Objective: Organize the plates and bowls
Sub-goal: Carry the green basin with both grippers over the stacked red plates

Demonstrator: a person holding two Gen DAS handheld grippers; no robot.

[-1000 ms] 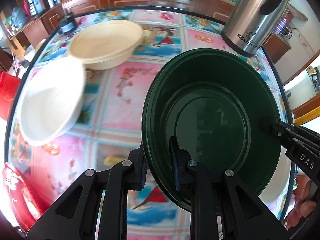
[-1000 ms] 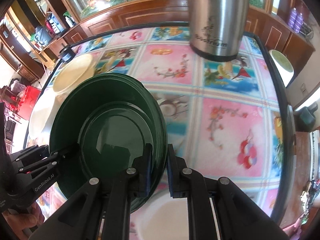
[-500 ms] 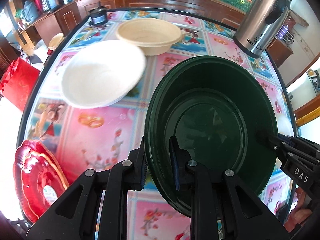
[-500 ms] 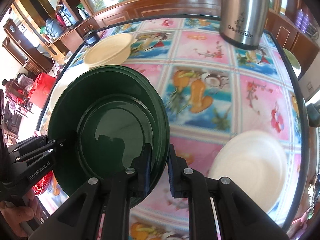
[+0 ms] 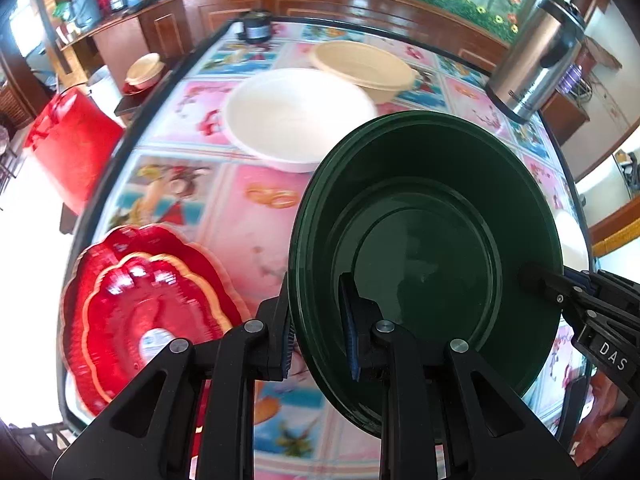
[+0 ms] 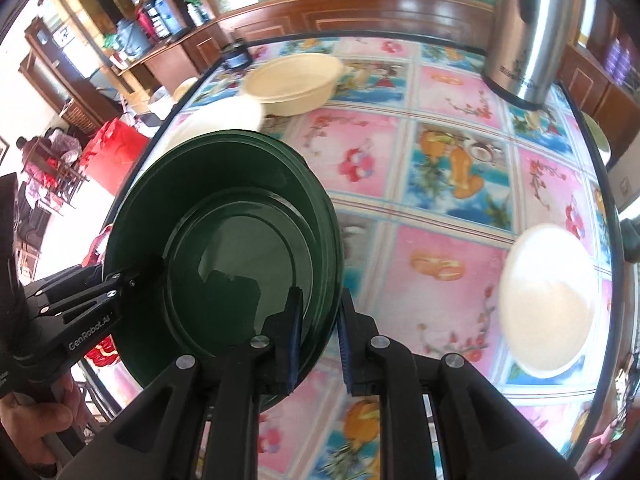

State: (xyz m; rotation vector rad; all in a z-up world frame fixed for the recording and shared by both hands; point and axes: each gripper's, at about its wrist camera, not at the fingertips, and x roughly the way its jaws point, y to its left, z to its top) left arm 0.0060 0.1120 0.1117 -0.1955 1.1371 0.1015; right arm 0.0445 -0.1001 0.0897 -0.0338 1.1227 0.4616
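A dark green plate [image 5: 424,248] is held in the air over the table by both grippers. My left gripper [image 5: 318,328] is shut on its left rim. My right gripper [image 6: 318,332] is shut on its right rim; the plate also shows in the right wrist view [image 6: 240,248]. Each gripper shows in the other's view, the right [image 5: 580,300] and the left [image 6: 92,288]. A red scalloped plate stack [image 5: 136,308] lies at the table's near left. A white bowl [image 5: 296,116] and a cream bowl [image 5: 360,68] sit further back. Another white bowl [image 6: 548,300] sits at the right.
A steel kettle [image 5: 536,60] stands at the back right of the table with the flowered cloth [image 6: 440,168]. A small black jar [image 5: 256,30] stands at the far edge. A red bag [image 5: 68,144] and wooden cabinets are beyond the table's left edge.
Both grippers have carried the green plate leftward and back toward the near edge. The red plate stack has come further into the left wrist view, and the white bowl has shifted right.
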